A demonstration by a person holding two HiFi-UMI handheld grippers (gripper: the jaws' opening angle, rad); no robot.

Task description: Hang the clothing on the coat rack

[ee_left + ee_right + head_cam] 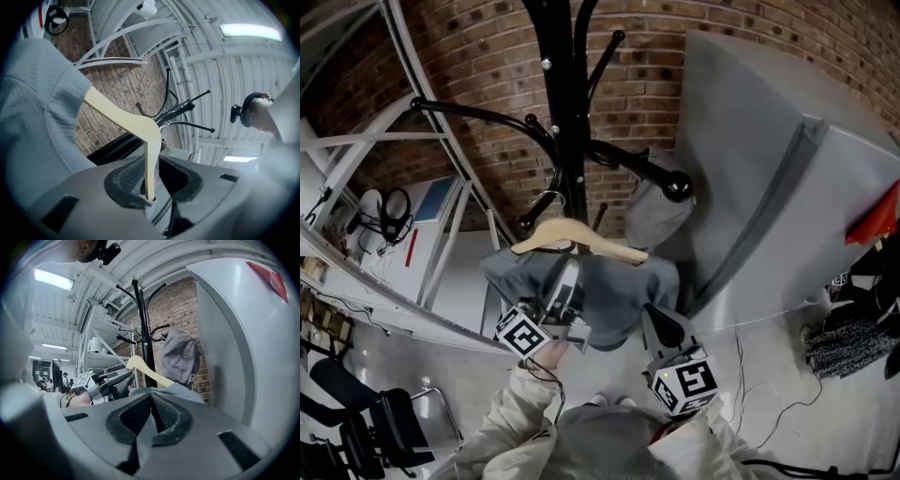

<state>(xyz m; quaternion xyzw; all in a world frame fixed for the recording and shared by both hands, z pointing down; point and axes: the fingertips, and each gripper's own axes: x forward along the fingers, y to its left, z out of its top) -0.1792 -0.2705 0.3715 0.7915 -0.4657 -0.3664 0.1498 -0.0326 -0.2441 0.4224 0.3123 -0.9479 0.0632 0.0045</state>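
Left gripper view: hanger (123, 121) stands between parted fingers (127, 178).

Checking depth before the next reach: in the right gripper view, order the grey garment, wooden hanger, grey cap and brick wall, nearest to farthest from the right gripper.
From the right gripper:
1. grey garment, at the jaw tips.
2. wooden hanger, just beyond, left of centre.
3. grey cap, on the coat rack, farther back.
4. brick wall, behind the rack.
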